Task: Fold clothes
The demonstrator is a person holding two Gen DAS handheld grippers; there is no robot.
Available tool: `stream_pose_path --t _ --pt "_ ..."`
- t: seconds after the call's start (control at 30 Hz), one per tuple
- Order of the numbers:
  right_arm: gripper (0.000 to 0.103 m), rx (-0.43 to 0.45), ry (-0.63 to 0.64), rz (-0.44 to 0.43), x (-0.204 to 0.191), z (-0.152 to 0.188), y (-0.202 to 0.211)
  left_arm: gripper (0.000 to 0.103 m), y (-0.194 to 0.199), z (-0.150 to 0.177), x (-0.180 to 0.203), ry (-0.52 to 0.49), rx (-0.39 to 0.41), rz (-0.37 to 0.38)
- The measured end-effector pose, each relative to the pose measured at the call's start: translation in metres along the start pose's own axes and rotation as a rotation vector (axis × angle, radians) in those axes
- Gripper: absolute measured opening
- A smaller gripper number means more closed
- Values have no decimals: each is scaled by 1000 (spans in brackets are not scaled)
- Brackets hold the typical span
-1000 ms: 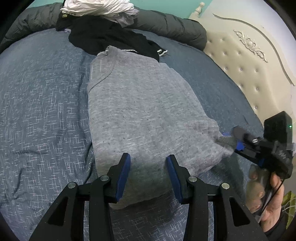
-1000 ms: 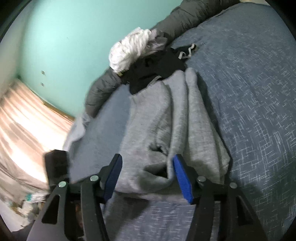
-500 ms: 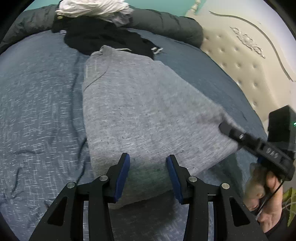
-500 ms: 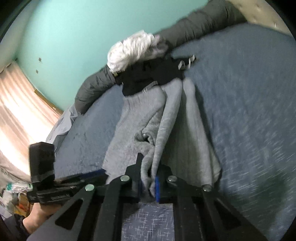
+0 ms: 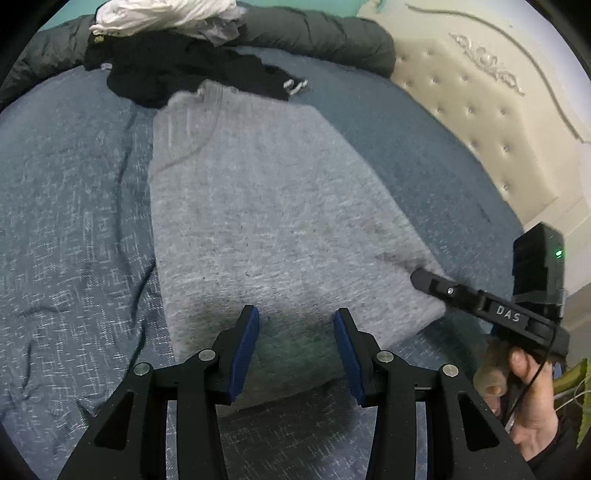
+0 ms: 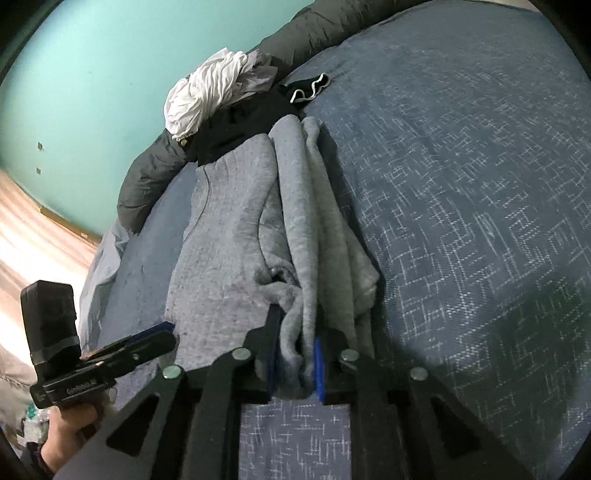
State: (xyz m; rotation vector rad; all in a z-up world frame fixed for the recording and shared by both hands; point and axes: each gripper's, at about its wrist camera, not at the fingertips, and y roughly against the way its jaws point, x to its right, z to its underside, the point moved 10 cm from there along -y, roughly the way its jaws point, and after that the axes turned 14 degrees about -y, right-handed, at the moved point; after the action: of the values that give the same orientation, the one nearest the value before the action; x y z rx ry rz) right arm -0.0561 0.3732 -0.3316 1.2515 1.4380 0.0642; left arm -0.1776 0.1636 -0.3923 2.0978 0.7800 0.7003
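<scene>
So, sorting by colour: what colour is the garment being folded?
Heathered grey sweater; clearest in the left wrist view.

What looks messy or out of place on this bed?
The white shirt and black garment lie crumpled in a heap at the far edge, unfolded. The grey sweater bunches into ridges where the right gripper pinches it.

grey knit sweater [image 5: 266, 206] lies flat mid-bed on the blue patterned bedspread [image 5: 62, 229]; black garment [image 5: 177, 70] just behind it; white crumpled cloth [image 5: 162, 16] on top of that; cream tufted headboard [image 5: 480, 110] off right
</scene>
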Motion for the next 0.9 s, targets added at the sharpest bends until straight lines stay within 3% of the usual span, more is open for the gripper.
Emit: stream_pose_path --t 0.2,0.3,0.4,0.5,0.63,0.77,0.9 --pt "26 63 43 0 -18 -22 31 45 23 2 -7 8 39 -20" --pt "26 20 176 5 -52 -20 24 45 25 10 -11 19 35 -13" --pt "22 -56 302 64 -73 -7 -6 45 17 18 -11 32 17 1" --pt "11 -140 341 127 -72 5 -34 45 16 22 -11 38 31 7" --pt "0 -192 396 292 -47 13 -60 45 14 25 -11 31 29 19" --pt "0 -202 272 307 -26 3 -57 45 12 28 -10 13 27 29" --pt "0 -223 307 357 -20 5 -64 45 9 29 -13 23 36 62"
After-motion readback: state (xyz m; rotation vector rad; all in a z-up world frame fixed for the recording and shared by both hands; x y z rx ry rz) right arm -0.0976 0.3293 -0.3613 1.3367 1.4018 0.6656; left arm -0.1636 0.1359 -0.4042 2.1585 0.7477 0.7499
